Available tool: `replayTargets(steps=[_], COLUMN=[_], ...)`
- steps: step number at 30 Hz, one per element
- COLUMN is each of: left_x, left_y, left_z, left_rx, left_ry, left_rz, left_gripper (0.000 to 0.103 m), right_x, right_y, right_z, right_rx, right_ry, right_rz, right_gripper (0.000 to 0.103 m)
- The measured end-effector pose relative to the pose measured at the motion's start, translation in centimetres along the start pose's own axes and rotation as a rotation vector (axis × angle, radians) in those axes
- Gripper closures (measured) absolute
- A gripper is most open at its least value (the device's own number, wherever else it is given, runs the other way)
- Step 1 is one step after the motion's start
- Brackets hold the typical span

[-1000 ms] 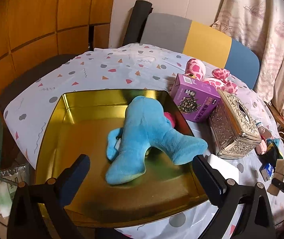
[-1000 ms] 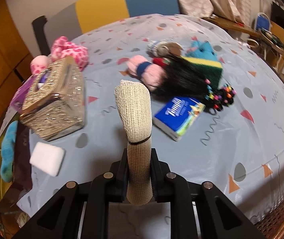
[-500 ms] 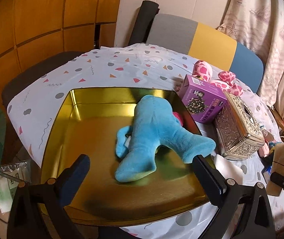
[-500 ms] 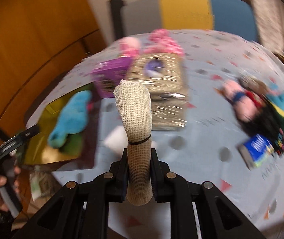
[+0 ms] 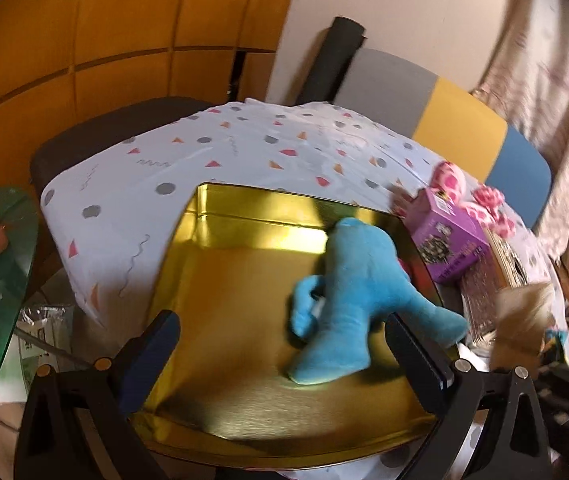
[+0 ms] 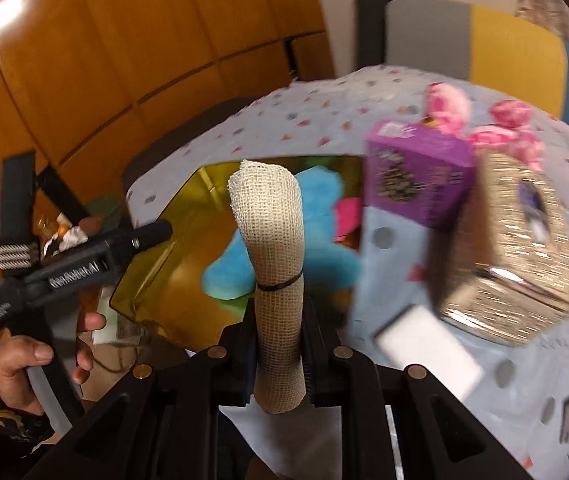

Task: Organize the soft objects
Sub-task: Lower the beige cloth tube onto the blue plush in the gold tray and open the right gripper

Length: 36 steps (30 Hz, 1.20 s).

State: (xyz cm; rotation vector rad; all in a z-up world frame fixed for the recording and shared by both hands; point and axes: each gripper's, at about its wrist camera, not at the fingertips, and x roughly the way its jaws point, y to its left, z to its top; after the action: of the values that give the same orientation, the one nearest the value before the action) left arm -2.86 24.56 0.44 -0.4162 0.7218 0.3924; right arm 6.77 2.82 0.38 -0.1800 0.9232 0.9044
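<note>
Beige mesh roll (image 6: pixel 274 280) is being squeezed tight by the right gripper (image 6: pixel 278 354), now near the gold tray (image 5: pixel 220 216) instead of the far toys. The left gripper (image 5: pixel 280 344) is hanging wide open, empty, over the tray's bare half beside the blue plush (image 5: pixel 348 292).

The right hand-held gripper (image 6: pixel 280 344) points down at a slant, and its jaws are squeezed tight on a roll (image 6: pixel 276 276) that sticks up between them. The left hand-held gripper (image 5: pixel 284 344) also tilts down, with its jaws wide apart and nothing between them. A hand (image 6: pixel 32 364) grips its handle.
</note>
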Motion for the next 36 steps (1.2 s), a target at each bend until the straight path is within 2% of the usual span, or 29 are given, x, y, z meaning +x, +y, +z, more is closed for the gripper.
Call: replayTargets(steps=[3,10,11,15,19,24,33,34,35,36], left_x=[0.0,0.3,0.4,0.5,0.3,-0.5,-1.8,-1.8,-1.8,-1.8], left_y=[1.5,3.0,3.1,2.9,1.7,-0.2,-4.8,-5.2,-5.5,-5.9], left_z=[0.3,0.0,0.0,-0.2,-0.3,-0.4,-1.0,-1.1,-1.3,-1.4], left_rx=[-0.039,-0.061,-0.06,-0.052,-0.016,0.044,0.163,0.172,0.18,0.186], left_ry=[0.003,0.014,0.016,0.023,0.023,0.005,0.011,0.017,0.026,0.033], left_rz=[0.0,0.031,0.036,0.028,-0.002,-0.036,-0.151,-0.16,-0.17,-0.18], left_gripper=[0.0,0.0,0.0,0.0,0.0,0.0,0.0,0.0,0.0,0.0], right_x=[2.6,5.9,5.9,5.1,3.3,0.8,-3.0,-3.2,-3.2,-3.1], right_y=[1.4,1.2,0.8,0.3,0.2,-0.4,-5.2,-6.2,-6.7,-7.4], right_z=[0.1,-0.2,-0.3,-0.7,-1.0,-1.5,-3.4,-3.8,-4.0,-4.4], right_rx=[-0.03,-0.005,0.008,0.031,0.033,0.037,0.13,0.139,0.142,0.145], right_ry=[0.052,0.121,0.128,0.11,0.058,-0.004,-0.054,-0.044,-0.036,-0.021], right_rz=[0.036,-0.011,-0.01,-0.01,-0.021,-0.076,-0.184,-0.196,-0.203,-0.209], right_gripper=[0.083,0.056,0.056,0.055,0.048,0.048,0.048,0.046,0.038,0.034])
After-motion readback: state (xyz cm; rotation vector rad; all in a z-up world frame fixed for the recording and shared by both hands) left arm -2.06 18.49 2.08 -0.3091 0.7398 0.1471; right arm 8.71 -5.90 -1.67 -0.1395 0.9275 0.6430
